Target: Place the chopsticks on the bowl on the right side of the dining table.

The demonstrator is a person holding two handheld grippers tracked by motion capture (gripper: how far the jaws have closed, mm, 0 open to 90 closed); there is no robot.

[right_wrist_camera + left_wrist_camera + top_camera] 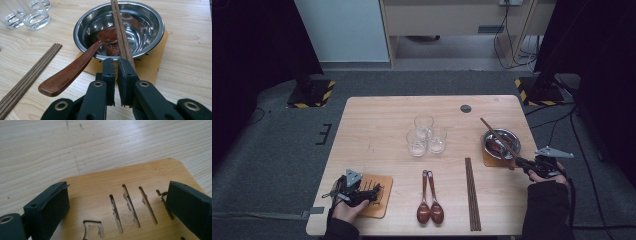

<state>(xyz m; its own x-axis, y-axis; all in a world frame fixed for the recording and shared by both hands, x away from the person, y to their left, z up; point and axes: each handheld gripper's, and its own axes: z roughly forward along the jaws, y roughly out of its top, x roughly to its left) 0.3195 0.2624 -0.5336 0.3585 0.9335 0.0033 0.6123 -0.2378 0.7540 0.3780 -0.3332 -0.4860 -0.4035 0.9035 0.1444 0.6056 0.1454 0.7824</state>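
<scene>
Work in hand: table setting, two places; right place nearly laid, left place barely begun.
Right gripper (116, 82): jaws pinched nearly together on the near ends of a pair of chopsticks (120, 27); in the high view at 4 o'clock of the table.
Held chopsticks: laid across the steel bowl (150, 15), far ends pointing toward 11 o'clock past the rim; resting on the rim, by the look of it, not yet let go.
Bowl: on the right wooden coaster (155, 62), at 3 o'clock of the table; brown wooden spoon (75, 67) already inside, handle sticking out over the rim.
Left gripper (371, 191): jaws wide, nothing between them; hovering over or resting on the slotted left coaster (100, 190) at 8 o'clock.
Left coaster: bare, no bowl on it.
Unused: two spoons (430, 200) at 6 o'clock, second chopstick pair (472, 192) just right of them, three glasses (426, 135) at centre.
Judgement: release of chopsticks next; left place and glasses remaining.
</scene>
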